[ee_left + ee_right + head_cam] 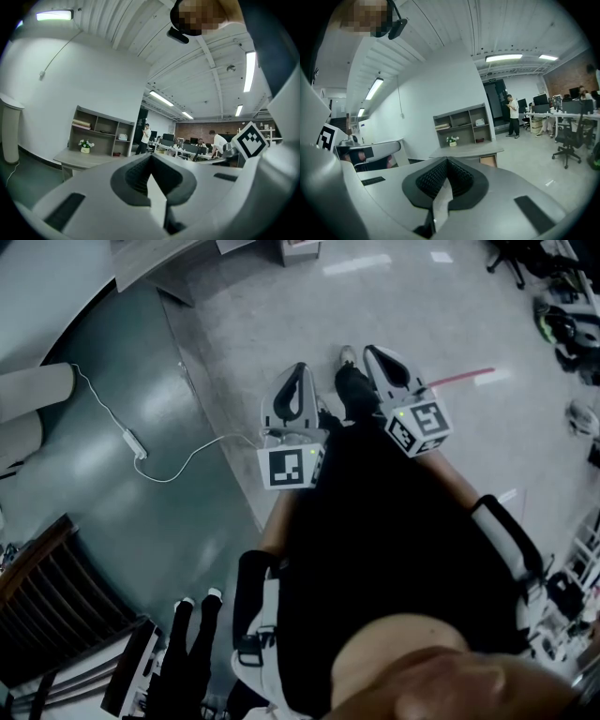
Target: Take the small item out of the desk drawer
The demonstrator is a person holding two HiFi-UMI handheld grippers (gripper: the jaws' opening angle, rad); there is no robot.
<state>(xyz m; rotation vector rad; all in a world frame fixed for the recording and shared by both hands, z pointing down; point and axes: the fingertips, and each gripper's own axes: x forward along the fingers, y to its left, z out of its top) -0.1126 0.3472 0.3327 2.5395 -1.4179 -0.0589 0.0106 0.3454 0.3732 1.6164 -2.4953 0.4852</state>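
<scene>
No small item and no open drawer shows in any view. A grey desk (466,151) with a shelf unit behind it stands against the white wall, far ahead of both grippers; it also shows as the desk (89,158) in the left gripper view. A brownish front (488,161) sits under its top. In the head view my left gripper (300,371) and right gripper (378,354) are held close to the body, above the floor, side by side. The left gripper (151,161) and the right gripper (446,164) both have their jaws together with nothing between them.
A white cable with an adapter (136,443) lies on the dark green floor. Another person's legs (192,634) stand at the lower left beside dark wooden furniture (52,615). An office chair (567,138) and people at desks (206,147) fill the far right.
</scene>
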